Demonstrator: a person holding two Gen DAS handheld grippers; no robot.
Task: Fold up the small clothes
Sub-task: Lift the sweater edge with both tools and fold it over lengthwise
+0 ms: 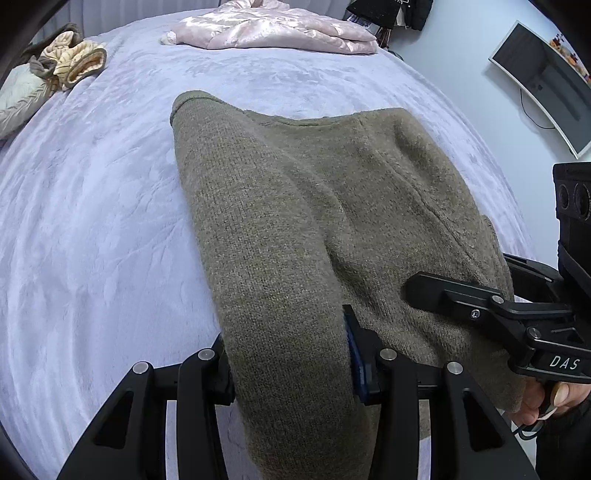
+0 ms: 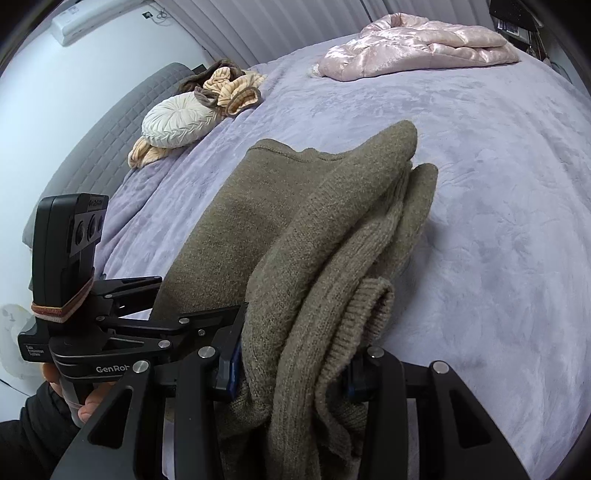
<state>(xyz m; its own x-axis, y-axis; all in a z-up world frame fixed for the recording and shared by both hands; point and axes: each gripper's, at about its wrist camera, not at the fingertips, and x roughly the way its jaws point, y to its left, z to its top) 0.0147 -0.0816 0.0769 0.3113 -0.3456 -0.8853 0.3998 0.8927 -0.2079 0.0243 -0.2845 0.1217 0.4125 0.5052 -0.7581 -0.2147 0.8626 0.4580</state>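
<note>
An olive-brown knitted sweater [image 1: 332, 221] hangs in folds above the lilac bedspread [image 1: 92, 221], held up at its near edge. My left gripper [image 1: 291, 369] is shut on a thick fold of it; the knit fills the gap between the blue pads. In the left wrist view my right gripper [image 1: 480, 284] clamps the sweater's right edge, with a hand on its handle. The right wrist view shows my right gripper [image 2: 295, 373] shut on several bunched layers of the sweater [image 2: 295, 221], a ribbed cuff among them. My left gripper [image 2: 177, 299] grips the cloth beside it on the left.
A pink satin padded garment [image 1: 273, 29] lies at the far end of the bed. A heap of peach striped clothes [image 1: 74, 62] and a round cream cushion [image 2: 177, 118] sit by the grey headboard [image 2: 110, 122]. A monitor [image 1: 546, 81] stands off the bed's right side.
</note>
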